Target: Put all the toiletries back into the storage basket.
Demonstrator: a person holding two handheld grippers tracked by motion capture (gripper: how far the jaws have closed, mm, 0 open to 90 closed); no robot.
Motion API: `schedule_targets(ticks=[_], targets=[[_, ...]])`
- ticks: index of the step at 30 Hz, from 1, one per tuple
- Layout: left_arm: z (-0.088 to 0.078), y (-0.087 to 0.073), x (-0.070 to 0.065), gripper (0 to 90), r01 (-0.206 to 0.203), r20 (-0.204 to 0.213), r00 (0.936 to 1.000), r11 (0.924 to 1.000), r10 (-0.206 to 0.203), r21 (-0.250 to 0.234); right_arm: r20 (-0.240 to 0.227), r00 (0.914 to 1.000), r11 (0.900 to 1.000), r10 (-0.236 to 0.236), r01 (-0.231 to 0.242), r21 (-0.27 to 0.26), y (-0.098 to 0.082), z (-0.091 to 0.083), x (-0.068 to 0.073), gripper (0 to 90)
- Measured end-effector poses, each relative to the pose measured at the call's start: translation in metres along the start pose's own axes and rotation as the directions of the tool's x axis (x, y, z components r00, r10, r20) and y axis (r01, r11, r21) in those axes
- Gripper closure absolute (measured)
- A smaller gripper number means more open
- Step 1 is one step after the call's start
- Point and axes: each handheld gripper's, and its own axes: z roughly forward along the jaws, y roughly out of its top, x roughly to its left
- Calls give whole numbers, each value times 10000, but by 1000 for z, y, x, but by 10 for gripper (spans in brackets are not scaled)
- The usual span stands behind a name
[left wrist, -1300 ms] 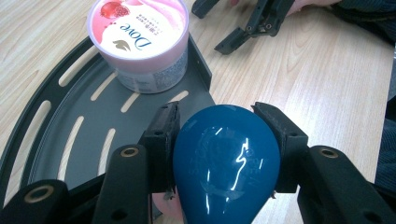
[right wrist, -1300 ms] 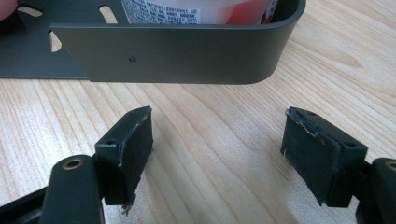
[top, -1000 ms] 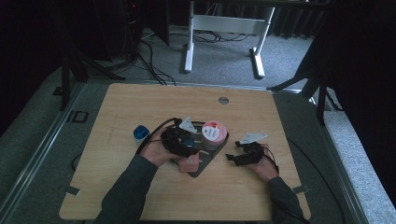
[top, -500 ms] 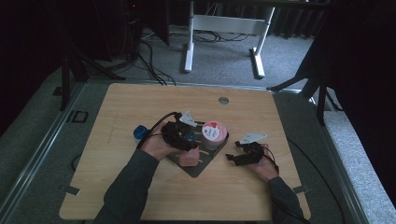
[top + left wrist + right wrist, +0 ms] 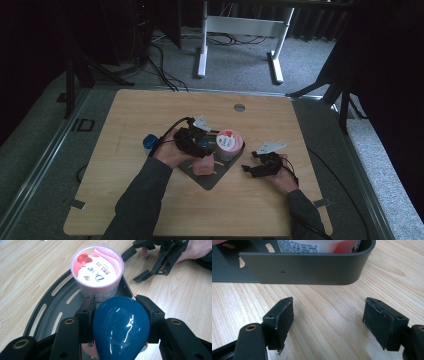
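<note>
Left tool [image 5: 196,141] shifted slightly toward surface centre, clamped on blue egg [image 5: 121,326] above grey tray [image 5: 212,179] | right tool [image 5: 255,165] gapes empty near right edge | wooden surface [image 5: 150,107], grey carpet, white stand behind

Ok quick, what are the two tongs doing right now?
Left tongs: closed on the blue egg-shaped thing, above the grey tray.
Right tongs: open, holding nothing, by the tray.

Two black, skeletal plastic grippers, left [image 5: 196,145] and right [image 5: 252,167], carry brass-ringed screw holes, frayed black pads [image 5: 285,315], grey three-cornered plates [image 5: 202,122], black cables; grey sleeves [image 5: 142,200] at lower frame.
</note>
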Motion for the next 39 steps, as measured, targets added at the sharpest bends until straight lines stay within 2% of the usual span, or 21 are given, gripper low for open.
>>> schedule_targets(ticks=[14, 34, 39], targets=[[4, 8, 7, 534, 129, -382, 9992, 9999, -129, -16, 3, 10000, 10000, -14, 14, -7, 0, 0, 0, 243], [13, 13, 16, 534, 456, -482, 9978, 9990, -458, -37, 7, 10000, 10000, -12, 12, -15, 0, 0, 0, 243], [14, 14, 17, 534, 379, -549, 9978, 9993, -382, -68, 4, 10000, 10000, -15, 15, -18, 0, 0, 0, 243]])
